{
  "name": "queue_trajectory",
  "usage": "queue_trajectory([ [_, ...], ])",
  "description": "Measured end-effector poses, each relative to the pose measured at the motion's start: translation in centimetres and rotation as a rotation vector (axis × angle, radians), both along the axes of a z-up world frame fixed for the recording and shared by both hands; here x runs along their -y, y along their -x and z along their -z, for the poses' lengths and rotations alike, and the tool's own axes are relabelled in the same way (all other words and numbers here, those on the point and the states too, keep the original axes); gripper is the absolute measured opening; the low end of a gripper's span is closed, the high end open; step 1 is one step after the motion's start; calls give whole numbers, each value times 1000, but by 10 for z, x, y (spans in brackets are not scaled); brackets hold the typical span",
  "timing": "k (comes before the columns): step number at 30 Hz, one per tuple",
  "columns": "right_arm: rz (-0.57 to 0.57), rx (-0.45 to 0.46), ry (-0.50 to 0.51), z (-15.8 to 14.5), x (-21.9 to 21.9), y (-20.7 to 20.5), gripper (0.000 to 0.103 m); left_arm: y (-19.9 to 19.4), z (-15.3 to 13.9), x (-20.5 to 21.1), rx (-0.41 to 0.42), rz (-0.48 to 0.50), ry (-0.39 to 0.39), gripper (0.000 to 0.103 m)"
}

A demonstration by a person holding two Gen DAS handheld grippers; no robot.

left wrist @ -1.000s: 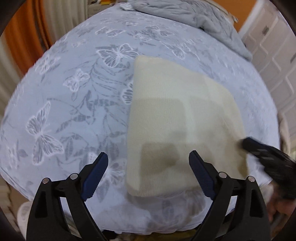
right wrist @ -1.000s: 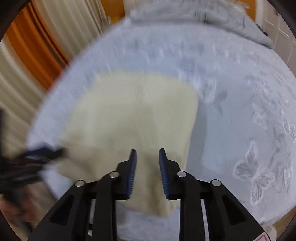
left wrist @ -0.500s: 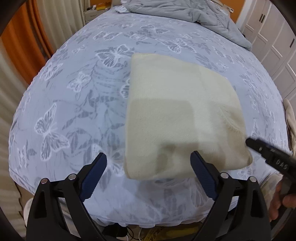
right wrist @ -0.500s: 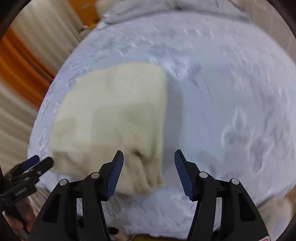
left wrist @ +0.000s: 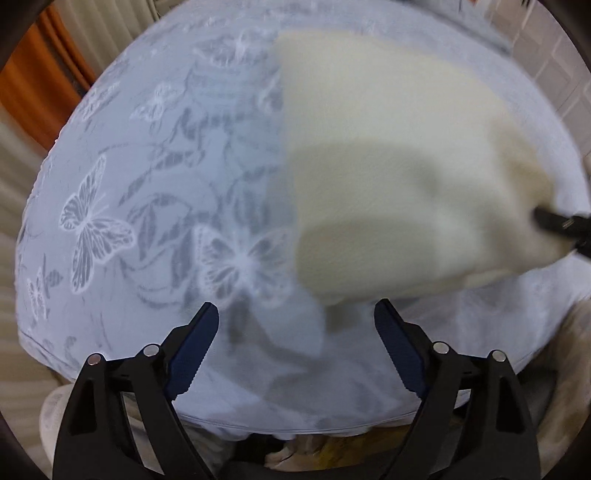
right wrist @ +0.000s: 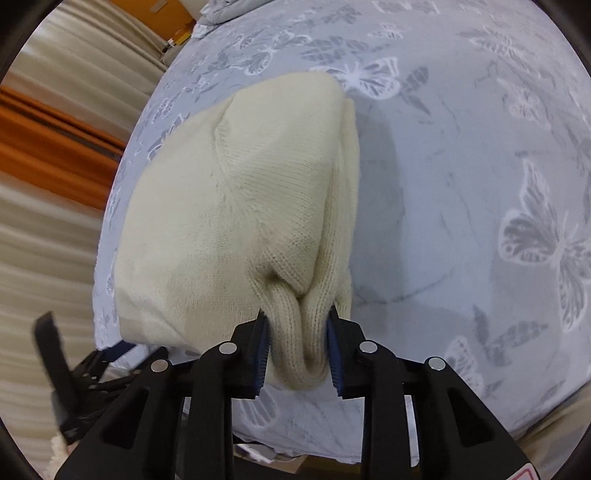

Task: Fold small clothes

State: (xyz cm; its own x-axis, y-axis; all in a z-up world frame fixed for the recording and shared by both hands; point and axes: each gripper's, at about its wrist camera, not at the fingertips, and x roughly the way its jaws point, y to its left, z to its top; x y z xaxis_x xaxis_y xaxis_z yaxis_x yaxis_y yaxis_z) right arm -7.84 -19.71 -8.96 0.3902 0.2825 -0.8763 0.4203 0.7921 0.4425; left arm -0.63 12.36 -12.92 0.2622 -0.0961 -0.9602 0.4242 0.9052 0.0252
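A folded cream knit garment (right wrist: 236, 206) lies on the bed's blue butterfly sheet (right wrist: 461, 192). My right gripper (right wrist: 298, 347) is shut on the garment's bunched near corner. In the left wrist view the garment (left wrist: 399, 177) lies ahead and to the right, blurred. My left gripper (left wrist: 295, 350) is open and empty, just short of the garment's near left corner. The right gripper's tip (left wrist: 561, 223) shows at that view's right edge, at the garment's corner. The left gripper (right wrist: 85, 373) shows at the lower left of the right wrist view.
A grey blanket (right wrist: 221, 11) lies at the far end of the bed. Orange and cream curtains (right wrist: 51, 155) hang to the left. White panelled cupboard doors (left wrist: 554, 70) stand to the right. The bed edge (left wrist: 295, 424) runs just below the left gripper.
My right gripper opened, moved onto the garment's near corner and shut on it, bunching the knit. My left gripper stayed open and drifted left, so the garment now sits further right.
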Motion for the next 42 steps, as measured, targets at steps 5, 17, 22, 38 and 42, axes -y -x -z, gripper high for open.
queue_trajectory([
  [5, 20, -10, -39, 7, 5, 0, 30, -11, -8, -20, -3, -106, 145, 72],
  [17, -17, -12, 111, 15, 14, -1, 25, -10, 6, -20, 24, -137, 69, 76],
  [22, -60, 20, 226, -8, -2, 0, 25, 0, 1, -20, 43, -118, 30, 76],
  [38, 74, 137, 424, -49, -27, 93, 71, 55, -51, 19, 193, -58, 27, 89],
  [42, 113, 94, 437, -32, -31, 110, 75, 65, -54, 31, 234, -23, 17, 89],
])
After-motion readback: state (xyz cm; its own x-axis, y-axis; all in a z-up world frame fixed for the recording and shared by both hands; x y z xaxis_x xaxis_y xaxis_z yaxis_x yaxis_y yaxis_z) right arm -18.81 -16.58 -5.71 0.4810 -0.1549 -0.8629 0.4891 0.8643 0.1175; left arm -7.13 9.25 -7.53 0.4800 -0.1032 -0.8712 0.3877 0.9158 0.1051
